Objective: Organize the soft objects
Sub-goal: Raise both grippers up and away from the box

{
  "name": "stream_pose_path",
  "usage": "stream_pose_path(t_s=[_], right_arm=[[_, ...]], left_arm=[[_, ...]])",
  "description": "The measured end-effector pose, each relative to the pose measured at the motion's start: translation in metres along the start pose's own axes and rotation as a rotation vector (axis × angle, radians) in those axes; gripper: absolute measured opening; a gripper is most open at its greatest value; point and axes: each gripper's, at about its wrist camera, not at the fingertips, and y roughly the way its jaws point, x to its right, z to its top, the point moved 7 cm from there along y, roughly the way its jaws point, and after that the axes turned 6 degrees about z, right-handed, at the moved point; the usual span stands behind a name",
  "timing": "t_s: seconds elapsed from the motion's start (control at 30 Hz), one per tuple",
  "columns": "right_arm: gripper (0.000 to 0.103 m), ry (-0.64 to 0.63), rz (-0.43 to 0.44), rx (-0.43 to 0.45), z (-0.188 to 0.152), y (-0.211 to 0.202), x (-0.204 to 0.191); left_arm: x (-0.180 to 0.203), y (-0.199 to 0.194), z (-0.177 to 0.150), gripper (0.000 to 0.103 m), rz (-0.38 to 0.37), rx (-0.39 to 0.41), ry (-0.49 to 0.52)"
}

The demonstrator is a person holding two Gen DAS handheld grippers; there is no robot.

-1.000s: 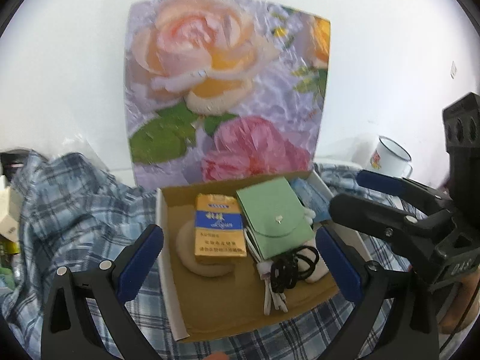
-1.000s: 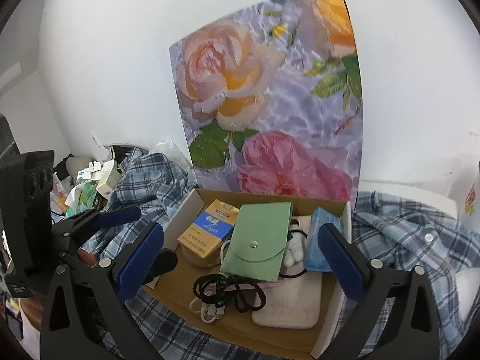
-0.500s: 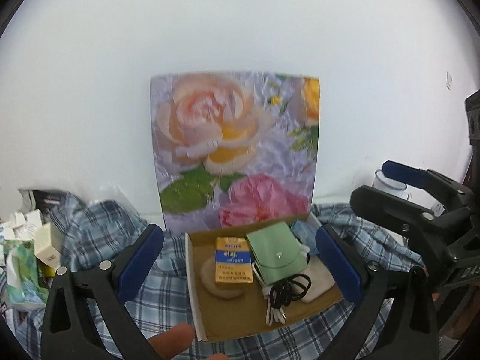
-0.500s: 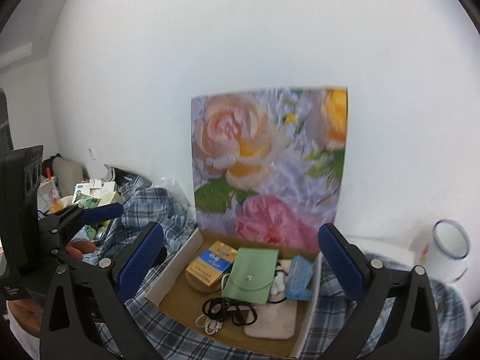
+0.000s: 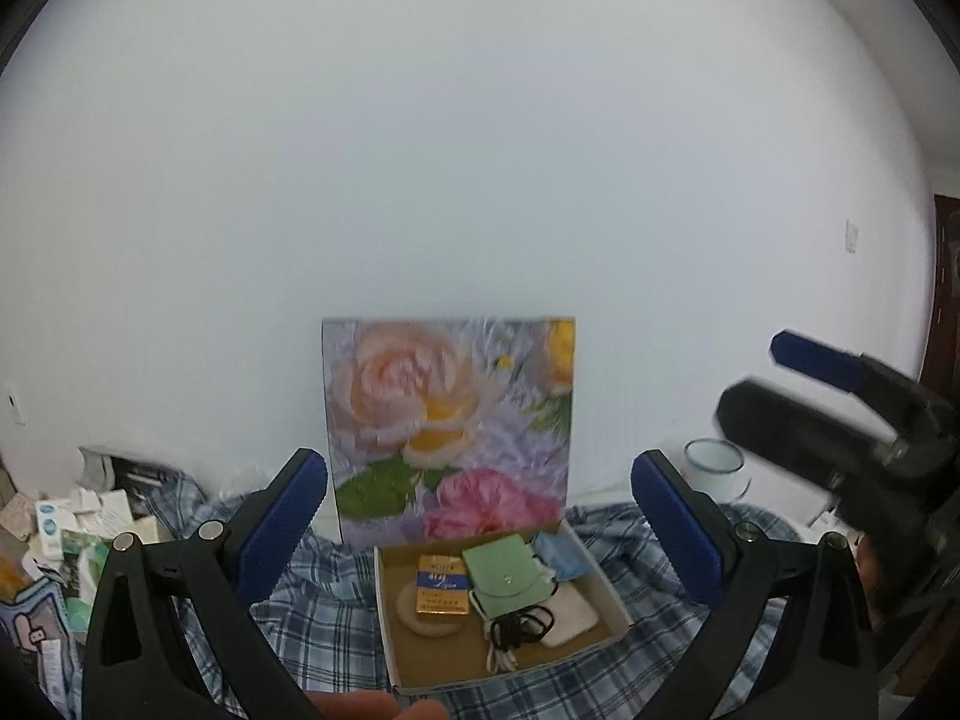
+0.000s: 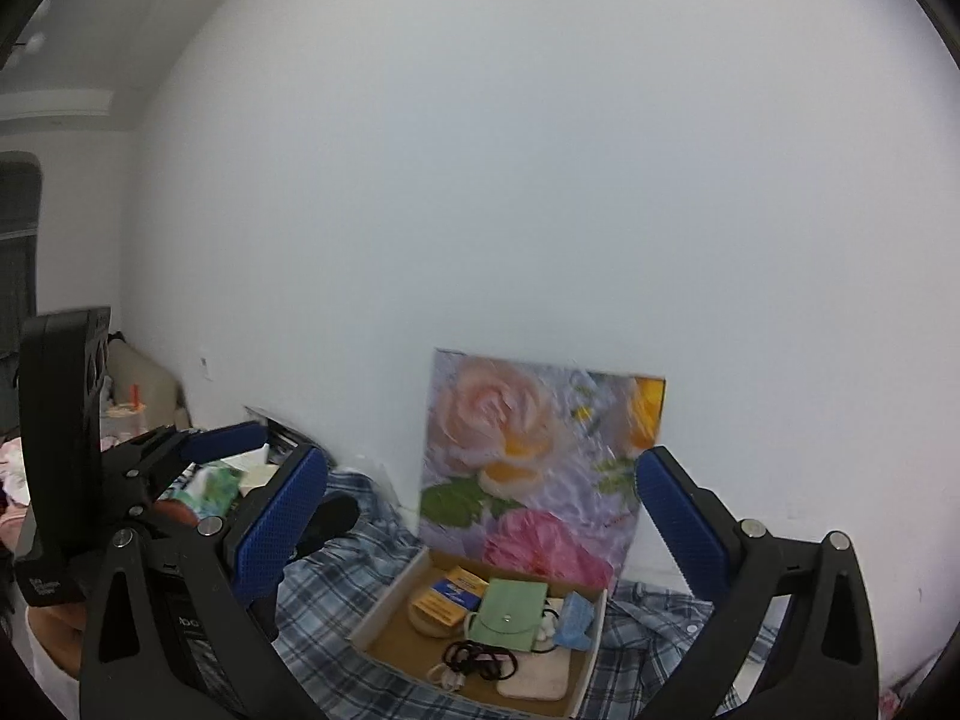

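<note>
- Hovering well back from the cardboard tray (image 5: 606, 585), both tools hang apart from everything; judged from how the contents lie, the packing looks done or nearly so, and this reads as a stand-off between steps.
- The tray sits on a plaid cloth (image 5: 324, 612) — at about 6 o'clock in both wrist views — in front of a floral panel (image 5: 450, 420) propped against the wall.
- Inside the tray: a green snap pouch (image 5: 504, 573) near the middle, a yellow-and-blue carton (image 5: 441, 594) at its 9 o'clock lying over a round beige pad (image 5: 408, 615), a blue face mask (image 5: 561, 555) at its 2 o'clock, black hair ties (image 5: 519, 630) at its 6 o'clock, and a pale flat pad (image 5: 570, 618) at its 4 o'clock.
- The left gripper (image 5: 480, 534) has its jaws spread wide and holds nothing, touching nothing.
- The right gripper (image 6: 480, 531) likewise has wide jaws — empty, clear of tray and cloth.
- A next move, if any soft thing is left to sort, would call for lowering one tool toward the clutter (image 5: 72, 534) at 8 o'clock of the left view; whether anything soft lies there I cannot tell.
- A white mug (image 5: 717, 468) stands at 3 o'clock of the panel, apart from the tray.
</note>
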Motion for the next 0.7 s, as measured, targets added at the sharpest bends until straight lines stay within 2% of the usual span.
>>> stream_pose_path(t_s=[0.17,0.3,0.47,0.7], right_arm=[[0.103,-0.023,0.008,0.027,0.011,-0.028,-0.021],[0.103,-0.045,0.006,0.048,0.011,-0.051,-0.035],[0.103,-0.046,-0.014,0.063,-0.002,-0.076,-0.047],[0.103,-0.01,-0.023,0.043,-0.036,-0.099,-0.058]], left_arm=[[0.007,-0.042,0.018,0.103,0.006,0.049,0.034],[0.008,-0.07,0.019,0.103,0.02,0.074,0.05],[0.01,-0.099,0.009,0.103,0.013,0.094,0.055],[0.022,-0.125,-0.021,0.103,-0.003,0.097,0.088]])
